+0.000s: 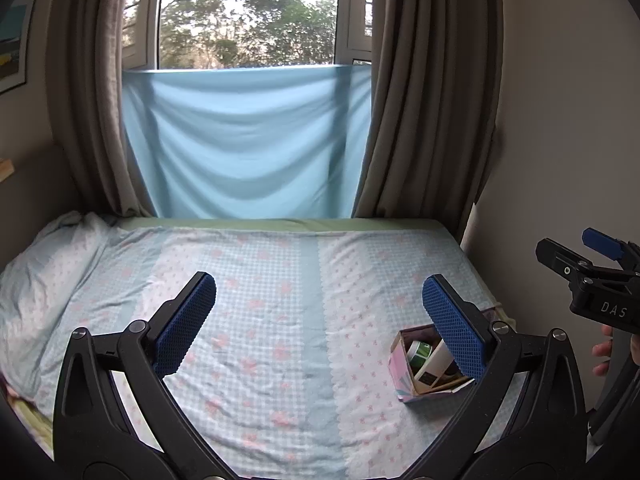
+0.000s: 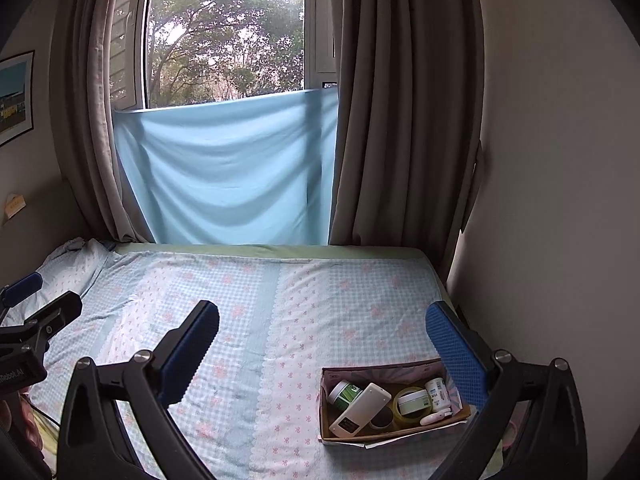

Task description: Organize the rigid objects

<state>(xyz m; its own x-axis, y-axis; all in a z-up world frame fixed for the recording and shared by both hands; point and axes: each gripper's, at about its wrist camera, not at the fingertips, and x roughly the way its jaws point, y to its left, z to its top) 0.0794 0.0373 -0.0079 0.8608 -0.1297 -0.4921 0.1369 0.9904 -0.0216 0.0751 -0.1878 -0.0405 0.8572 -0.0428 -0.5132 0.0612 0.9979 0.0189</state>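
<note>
Bottles, jars and tape sit packed in the box [image 2: 394,408] on the bed [image 2: 240,320]; both tongs [image 1: 320,324] [image 2: 324,356] gape wide, empty; sorting looks nearly finished.

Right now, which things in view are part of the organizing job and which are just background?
Job:
- cardboard box
- green-capped bottle
- white remote
- tape roll
- small white bottle
- left gripper and right gripper, jaws open, empty

Background:
- pillow
- curtains
- blue cloth
- wall picture
</note>
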